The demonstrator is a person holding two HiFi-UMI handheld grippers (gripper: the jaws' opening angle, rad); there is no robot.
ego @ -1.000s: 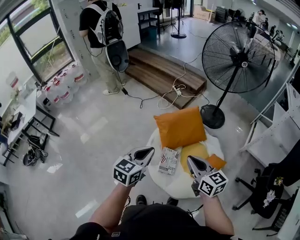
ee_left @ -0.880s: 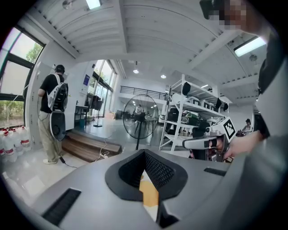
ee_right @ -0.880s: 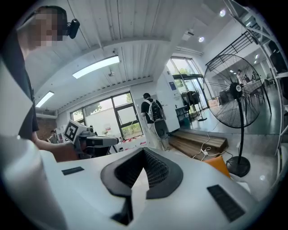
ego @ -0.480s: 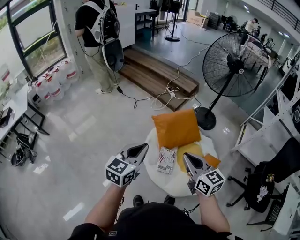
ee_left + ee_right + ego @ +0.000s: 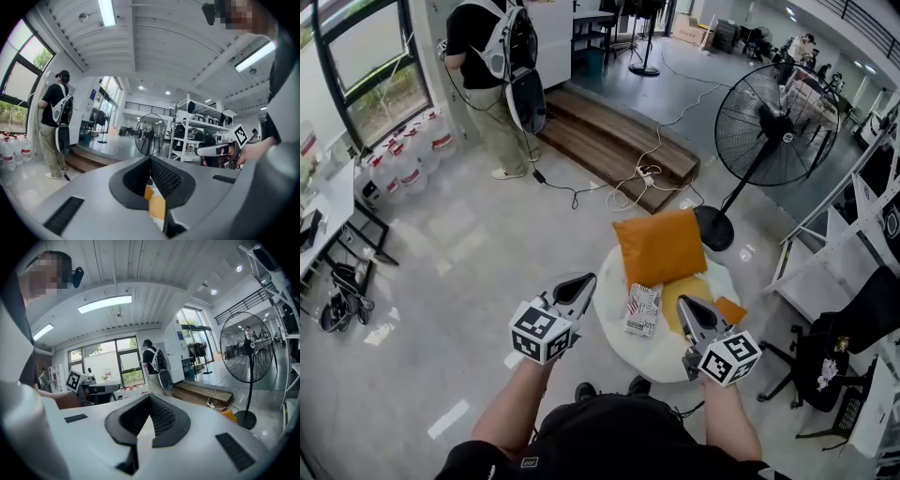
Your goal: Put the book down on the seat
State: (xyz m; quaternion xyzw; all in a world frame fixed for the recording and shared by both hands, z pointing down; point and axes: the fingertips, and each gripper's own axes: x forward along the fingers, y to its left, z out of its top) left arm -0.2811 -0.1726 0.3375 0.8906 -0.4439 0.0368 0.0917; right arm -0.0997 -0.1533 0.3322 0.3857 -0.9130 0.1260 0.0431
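Note:
The book [image 5: 643, 309], with a patterned red, white and black cover, lies flat on the round white seat [image 5: 661, 361], in front of a big orange cushion [image 5: 661, 246] and beside a yellow cushion [image 5: 694, 292]. My left gripper [image 5: 584, 281] hovers at the seat's left edge, shut and empty. My right gripper [image 5: 684, 306] hangs over the seat's right part, near the yellow cushion, also shut and empty. Neither touches the book. In the left gripper view the closed jaws [image 5: 151, 159] point level across the room, with the right gripper [image 5: 215, 150] off to the side.
A tall black pedestal fan [image 5: 769, 112] stands behind the seat on the right. A person with a backpack [image 5: 492, 56] stands far left by a wooden step [image 5: 619, 141] with trailing cables [image 5: 642, 183]. Water bottles [image 5: 403, 159] line the window. A black office chair [image 5: 853, 337] is at right.
The head view has shifted a little. Both grippers keep nearly the same place over the seat, shut and empty, and the book lies where it was.

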